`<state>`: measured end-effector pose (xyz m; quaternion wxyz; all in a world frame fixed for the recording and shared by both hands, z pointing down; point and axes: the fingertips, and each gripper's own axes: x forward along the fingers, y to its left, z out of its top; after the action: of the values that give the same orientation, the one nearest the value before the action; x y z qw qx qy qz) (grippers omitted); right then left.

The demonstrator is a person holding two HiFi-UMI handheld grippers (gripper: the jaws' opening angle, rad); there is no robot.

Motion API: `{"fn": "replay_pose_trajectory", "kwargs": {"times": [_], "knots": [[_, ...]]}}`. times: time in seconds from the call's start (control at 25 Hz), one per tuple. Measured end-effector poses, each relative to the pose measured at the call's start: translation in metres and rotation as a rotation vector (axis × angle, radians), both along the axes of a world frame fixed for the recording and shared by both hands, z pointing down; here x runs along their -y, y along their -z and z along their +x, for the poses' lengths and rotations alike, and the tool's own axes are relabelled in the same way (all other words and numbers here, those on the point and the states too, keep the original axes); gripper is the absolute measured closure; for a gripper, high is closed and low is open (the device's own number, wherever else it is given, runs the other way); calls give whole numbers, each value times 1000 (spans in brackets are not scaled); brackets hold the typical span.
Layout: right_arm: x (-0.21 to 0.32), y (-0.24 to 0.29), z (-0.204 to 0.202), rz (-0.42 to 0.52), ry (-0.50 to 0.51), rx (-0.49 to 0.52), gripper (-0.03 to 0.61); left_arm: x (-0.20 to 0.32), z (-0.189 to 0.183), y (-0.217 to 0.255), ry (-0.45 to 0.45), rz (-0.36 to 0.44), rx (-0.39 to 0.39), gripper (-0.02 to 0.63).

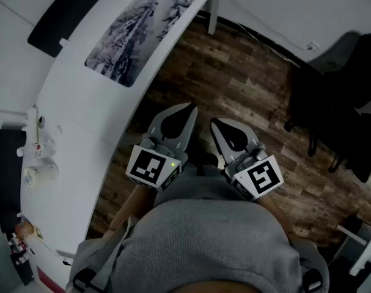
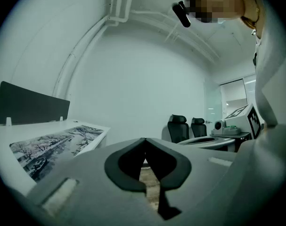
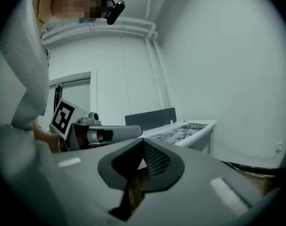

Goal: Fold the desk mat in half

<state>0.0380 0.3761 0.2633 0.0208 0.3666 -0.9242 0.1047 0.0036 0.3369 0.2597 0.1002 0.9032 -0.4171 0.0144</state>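
The desk mat (image 1: 142, 29), printed with a snowy grey-and-white landscape, lies flat on the white desk (image 1: 75, 108) at the upper left of the head view. It also shows at the left of the left gripper view as the mat (image 2: 53, 147) and in the distance of the right gripper view as the mat (image 3: 180, 131). My left gripper (image 1: 191, 107) and right gripper (image 1: 213, 121) are held side by side close to the person's body, over the wooden floor and away from the desk. Both are shut with nothing in them. In their own views the left gripper (image 2: 144, 139) and right gripper (image 3: 143, 141) have their tips together.
A dark divider panel (image 1: 69, 17) stands along the desk's far edge. Small white devices (image 1: 38, 157) sit on the near left of the desk. Black office chairs (image 1: 350, 102) stand at the right over the wood floor (image 1: 246, 78). The person's grey sweater (image 1: 203, 243) fills the bottom.
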Motion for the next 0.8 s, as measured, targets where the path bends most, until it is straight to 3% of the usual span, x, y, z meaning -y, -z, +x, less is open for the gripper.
{"fn": "replay_pose_trajectory", "kwargs": {"times": [0.52,0.8], "knots": [[-4,-4,0,28,-15,-36,577,-9,-8,1,-1,14,-13,612],[1,-12,-9,-30,-68,15,577,-11,-30,0,28,-2,-28,612]]}}
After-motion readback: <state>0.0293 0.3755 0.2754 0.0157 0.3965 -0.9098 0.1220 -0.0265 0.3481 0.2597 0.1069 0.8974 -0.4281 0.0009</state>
